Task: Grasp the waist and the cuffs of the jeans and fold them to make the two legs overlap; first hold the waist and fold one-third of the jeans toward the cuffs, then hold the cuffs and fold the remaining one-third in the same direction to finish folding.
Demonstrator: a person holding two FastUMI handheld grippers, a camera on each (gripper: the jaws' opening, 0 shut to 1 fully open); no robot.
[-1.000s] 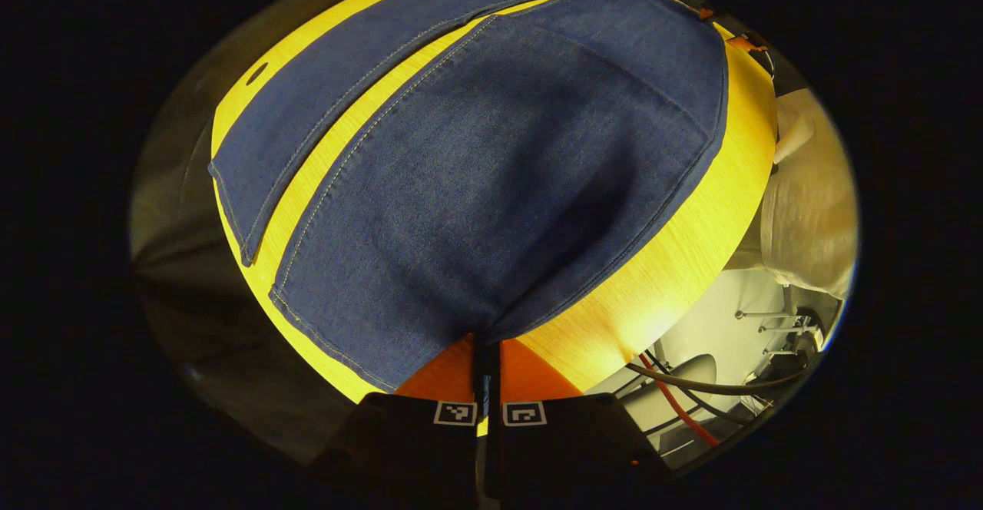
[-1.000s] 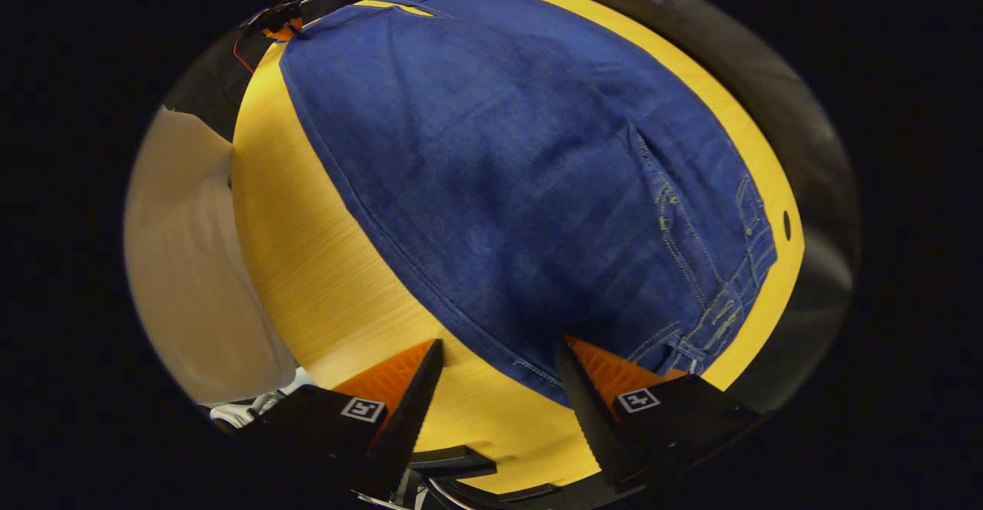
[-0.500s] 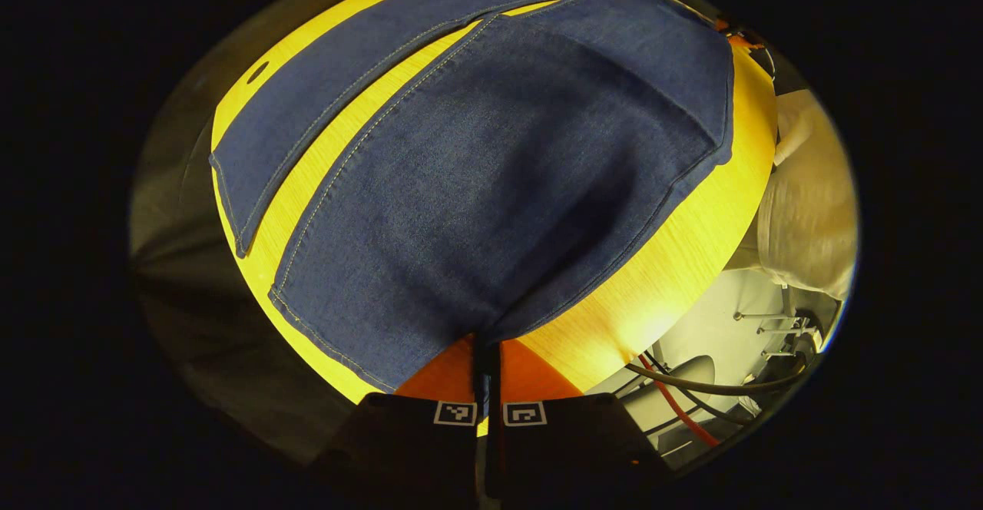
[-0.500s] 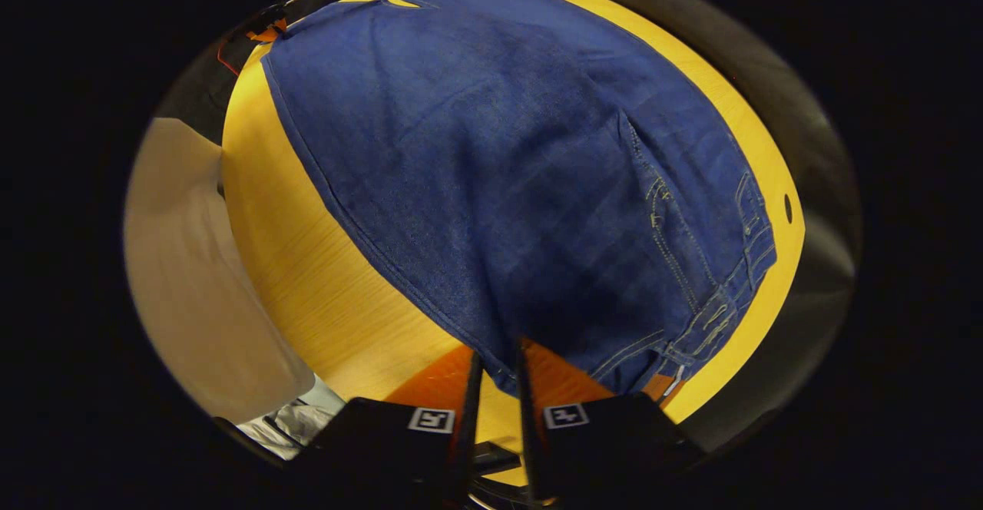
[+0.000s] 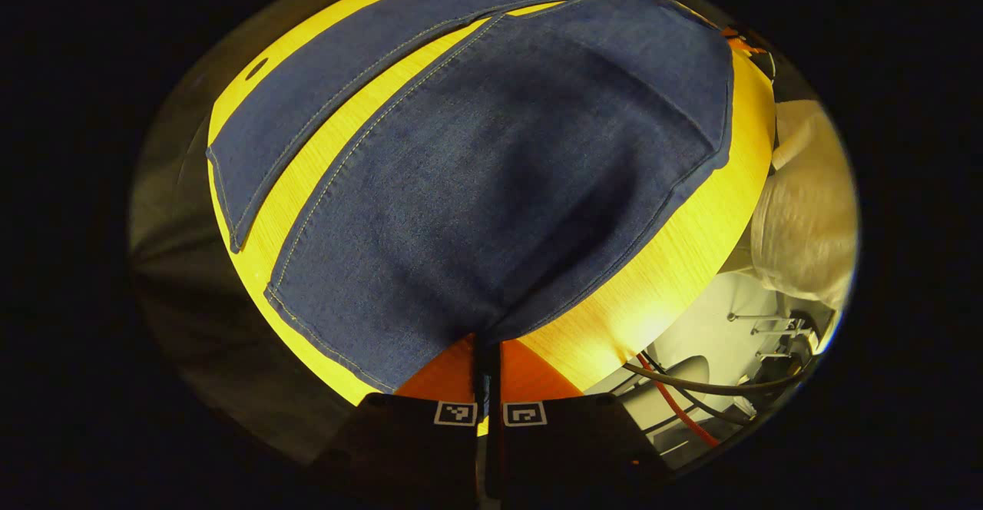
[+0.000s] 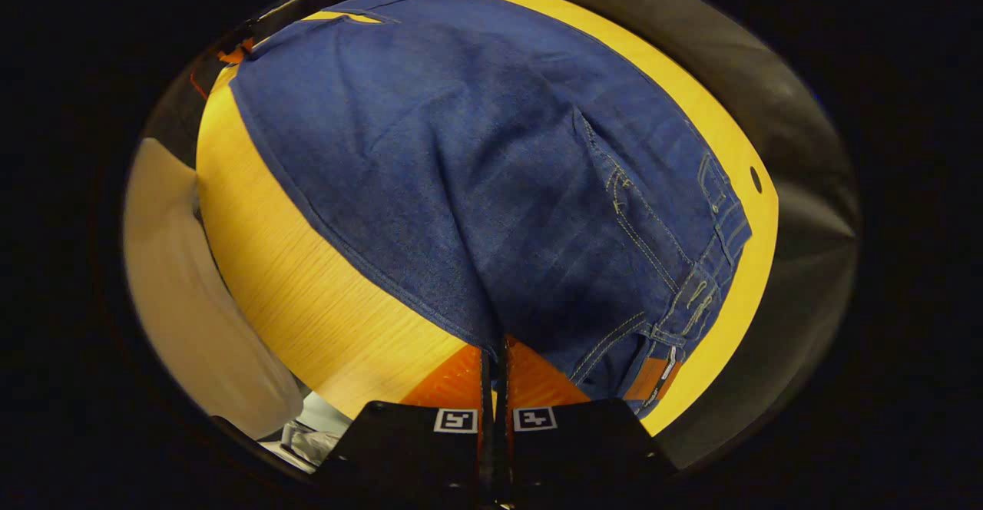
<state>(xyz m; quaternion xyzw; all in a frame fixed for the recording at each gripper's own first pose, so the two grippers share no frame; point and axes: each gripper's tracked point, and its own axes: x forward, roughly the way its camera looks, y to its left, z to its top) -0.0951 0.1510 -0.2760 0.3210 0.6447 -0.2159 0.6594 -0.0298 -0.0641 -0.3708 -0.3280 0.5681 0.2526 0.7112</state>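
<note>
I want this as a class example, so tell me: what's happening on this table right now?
A person is folding a pair of jeans spread flat on a yellow table, using a handheld gripper in each hand. The left gripper is shut on the near leg's edge at the cuff end. The right gripper is shut on the near edge by the waist. The two legs lie apart, not yet overlapped.

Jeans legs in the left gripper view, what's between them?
A bare strip of yellow table separates the far leg from the near leg.
</note>
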